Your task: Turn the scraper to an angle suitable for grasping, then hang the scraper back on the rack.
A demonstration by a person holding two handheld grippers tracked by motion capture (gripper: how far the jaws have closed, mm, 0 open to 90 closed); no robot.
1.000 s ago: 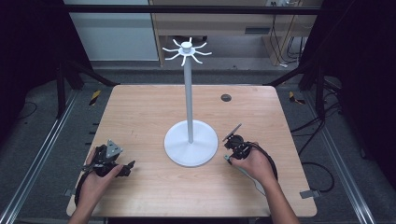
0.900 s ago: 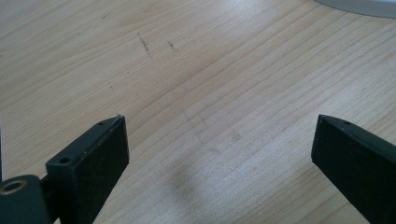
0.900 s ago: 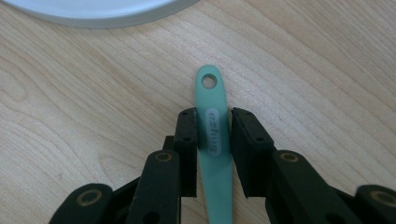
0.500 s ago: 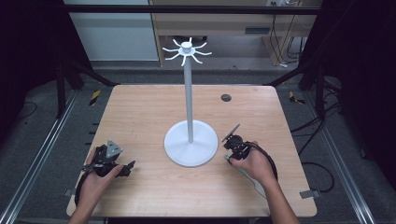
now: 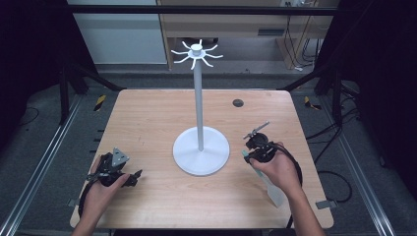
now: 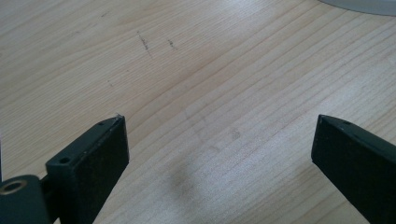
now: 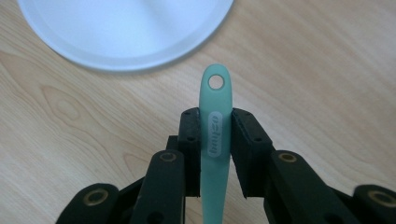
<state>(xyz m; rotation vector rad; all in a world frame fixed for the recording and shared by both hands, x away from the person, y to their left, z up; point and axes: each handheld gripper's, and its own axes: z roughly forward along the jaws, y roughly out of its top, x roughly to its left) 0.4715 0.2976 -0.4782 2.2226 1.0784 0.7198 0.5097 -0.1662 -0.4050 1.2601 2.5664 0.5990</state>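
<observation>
The right gripper (image 7: 215,140) is clamped on the handle of a pale green spatula (image 7: 215,126), both jaws pressing its narrow neck just below the hanging hole (image 7: 215,82) at the handle's tip. In the high view the right gripper (image 5: 259,147) sits just right of the round base (image 5: 201,150) of the white hook stand (image 5: 198,93), and the spatula's blade (image 5: 273,189) trails back under the right hand (image 5: 280,167) toward the near edge of the wooden table (image 5: 147,113). The probable aim is to hang the spatula by its hole on one of the hooks (image 5: 196,53) at the top of the pole. Several faults are possible from this position. The grip lies near one end of a long utensil, so the blade's weight could pivot the handle between the pads and tilt the hole off line. The hole is small and the hooks are thin and closely spaced, so a slightly skewed approach could miss or catch a neighbouring prong. A sideways push against the crown could rock or slide the tall stand, since nothing steadies it: the left gripper (image 5: 115,169) rests on the table well apart from the base, its jaws spread with nothing between them, over bare wood in the left gripper view. Letting go before the hook passes fully through the hole would drop the spatula onto the base.
</observation>
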